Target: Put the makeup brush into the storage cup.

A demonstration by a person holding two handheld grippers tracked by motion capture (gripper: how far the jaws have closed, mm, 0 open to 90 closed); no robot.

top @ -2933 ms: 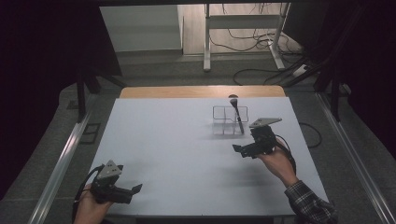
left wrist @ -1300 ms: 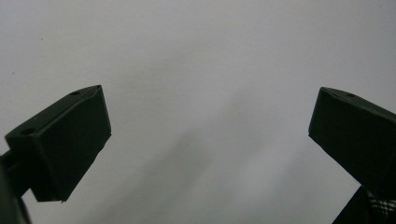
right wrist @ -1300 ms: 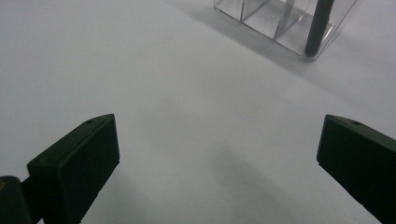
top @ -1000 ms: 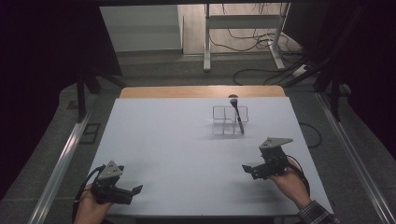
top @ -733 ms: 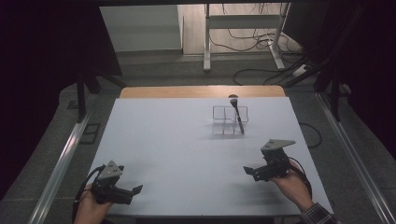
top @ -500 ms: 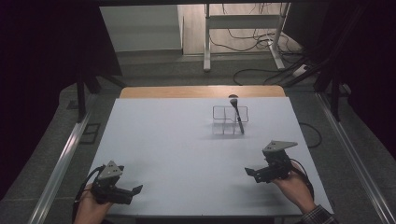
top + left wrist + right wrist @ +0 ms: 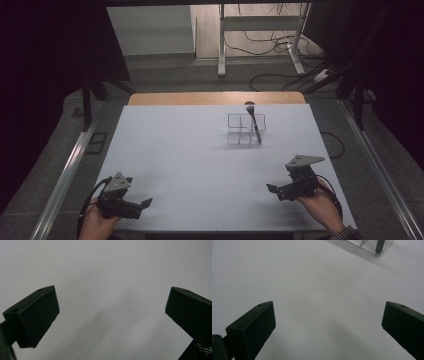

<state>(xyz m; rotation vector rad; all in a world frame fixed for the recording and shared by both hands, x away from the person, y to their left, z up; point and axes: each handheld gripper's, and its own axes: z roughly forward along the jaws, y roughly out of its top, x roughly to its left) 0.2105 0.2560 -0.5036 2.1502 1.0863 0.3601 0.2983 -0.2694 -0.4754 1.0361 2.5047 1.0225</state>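
Your left gripper (image 7: 145, 203) and right gripper (image 7: 272, 189) sit low at the near edge of the white table (image 7: 190, 165) — jaws spread wide, both empty. Farther off, well apart, the black brush (image 7: 254, 121) leans in the clear organizer (image 7: 245, 128).

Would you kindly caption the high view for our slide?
Both grippers, left and right, rest open near the table's front edge; a brush leans in the clear organizer.

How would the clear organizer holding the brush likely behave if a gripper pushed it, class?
The clear organizer looks thin-walled, so probably light and apt to slide on the smooth table. The brush leans tall inside, so it may tip.
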